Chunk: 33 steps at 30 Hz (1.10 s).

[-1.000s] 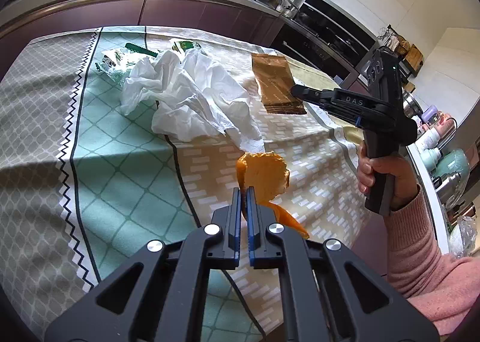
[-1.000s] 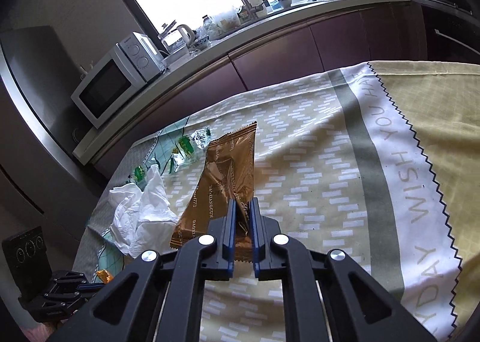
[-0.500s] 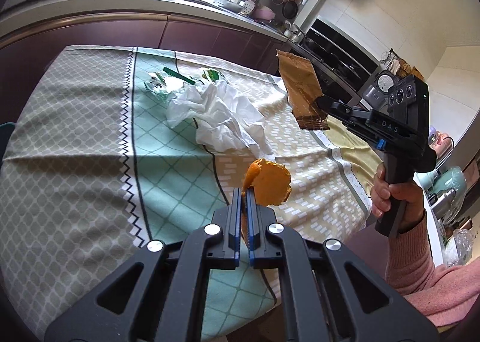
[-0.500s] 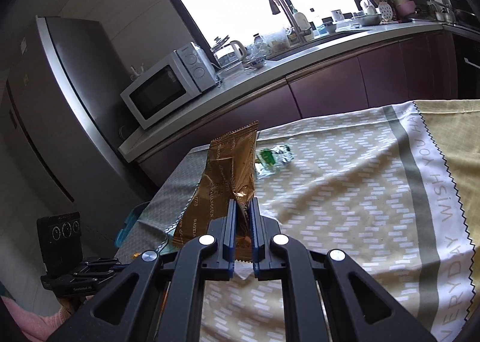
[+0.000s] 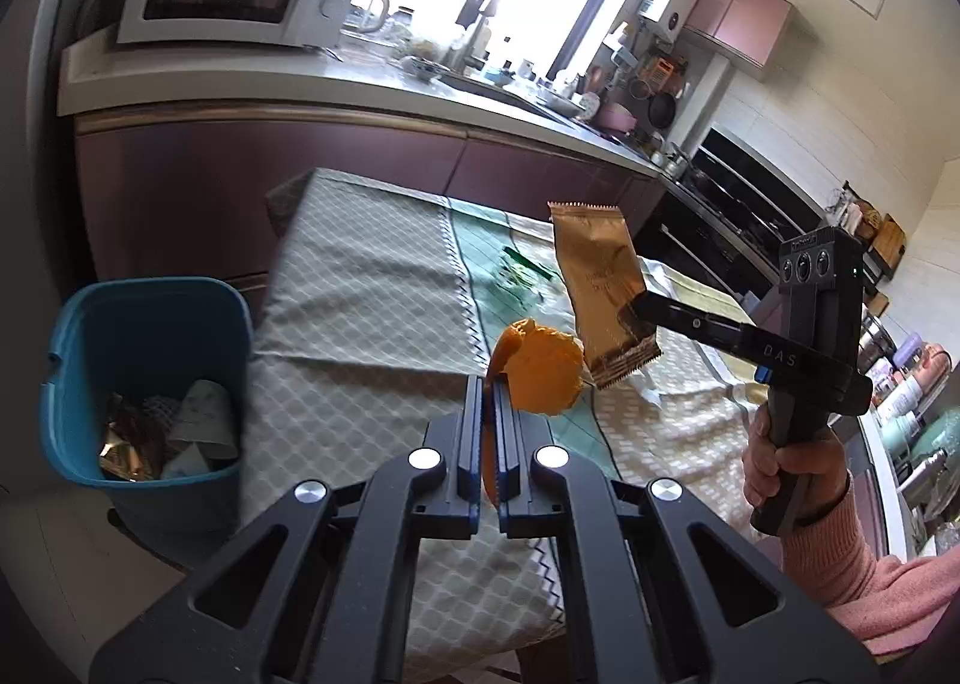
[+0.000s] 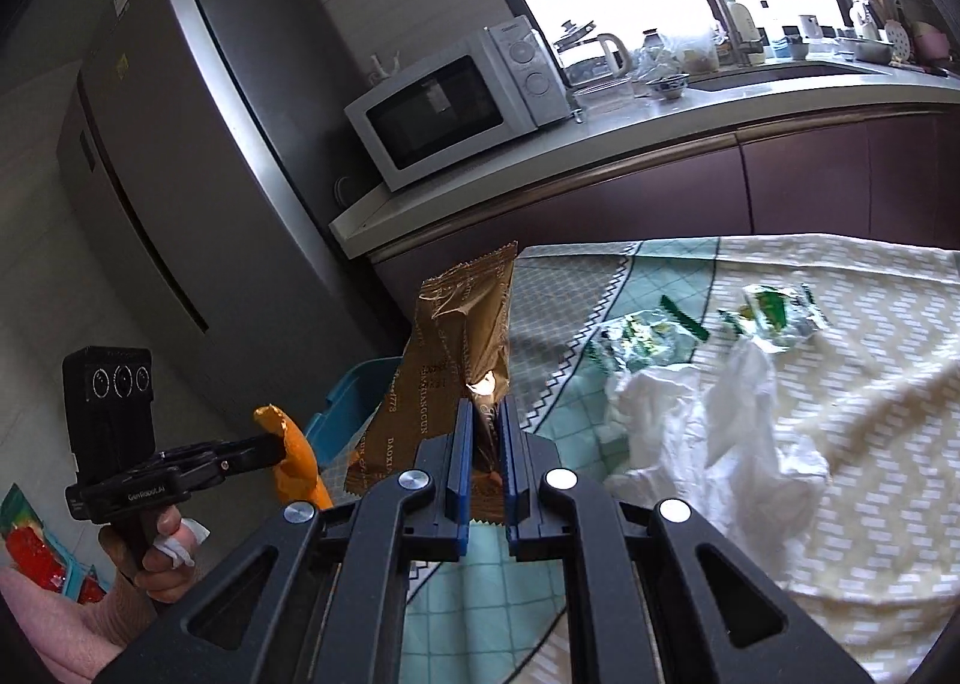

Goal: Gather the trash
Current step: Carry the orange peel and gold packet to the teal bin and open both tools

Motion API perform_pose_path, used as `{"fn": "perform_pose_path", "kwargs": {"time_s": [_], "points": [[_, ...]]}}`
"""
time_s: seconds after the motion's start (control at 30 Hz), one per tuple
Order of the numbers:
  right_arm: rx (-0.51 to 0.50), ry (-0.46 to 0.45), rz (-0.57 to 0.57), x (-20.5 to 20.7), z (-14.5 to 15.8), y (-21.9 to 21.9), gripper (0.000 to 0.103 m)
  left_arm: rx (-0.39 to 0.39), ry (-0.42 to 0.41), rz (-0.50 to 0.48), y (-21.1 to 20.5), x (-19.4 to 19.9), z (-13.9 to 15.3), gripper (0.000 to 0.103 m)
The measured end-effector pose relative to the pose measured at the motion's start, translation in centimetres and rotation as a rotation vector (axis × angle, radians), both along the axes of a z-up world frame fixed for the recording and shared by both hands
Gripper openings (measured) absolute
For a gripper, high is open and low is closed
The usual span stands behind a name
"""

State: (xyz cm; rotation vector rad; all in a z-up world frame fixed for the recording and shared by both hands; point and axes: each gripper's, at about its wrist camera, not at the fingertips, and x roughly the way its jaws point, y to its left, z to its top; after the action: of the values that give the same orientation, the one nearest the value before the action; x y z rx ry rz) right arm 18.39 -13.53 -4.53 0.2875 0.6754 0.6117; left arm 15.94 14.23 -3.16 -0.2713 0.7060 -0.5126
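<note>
From the left wrist view, the left gripper was clamped tight on an orange peel that rose just ahead of its fingertips. A blue bin holding scraps stood on the floor to the gripper's left, beside the clothed table. To the right, the right gripper pinched a brown wrapper.

From the right wrist view, the right gripper was closed on the brown wrapper, which stood upright above the jaws. Crumpled white tissue and green wrappers lay on the table to its right; the left gripper held the peel at lower left.
</note>
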Motion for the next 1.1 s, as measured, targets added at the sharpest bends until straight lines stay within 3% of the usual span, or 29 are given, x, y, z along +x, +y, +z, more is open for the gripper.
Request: {"fn": "perform_pose_path", "kwargs": {"time_s": [0.17, 0.37, 0.73, 1.1], "points": [[-0.012, 0.01, 0.081, 2.1, 0.0, 5.1, 0.007, 0.03, -0.039, 0.117, 5.4, 0.4, 1.4, 0.004], [-0.052, 0.028, 0.162, 4.2, -0.4, 11.2, 0.007, 0.057, -0.024, 0.233, 10.9, 2.1, 1.0, 0.004], [-0.174, 0.095, 0.263, 7.8, -2.6, 21.3, 0.007, 0.091, 0.085, 0.343, 15.9, 6.3, -4.0, 0.004], [-0.272, 0.197, 0.278, 10.4, -6.4, 26.5, 0.008, 0.118, 0.196, 0.363, 16.9, 9.8, -9.6, 0.004]]}}
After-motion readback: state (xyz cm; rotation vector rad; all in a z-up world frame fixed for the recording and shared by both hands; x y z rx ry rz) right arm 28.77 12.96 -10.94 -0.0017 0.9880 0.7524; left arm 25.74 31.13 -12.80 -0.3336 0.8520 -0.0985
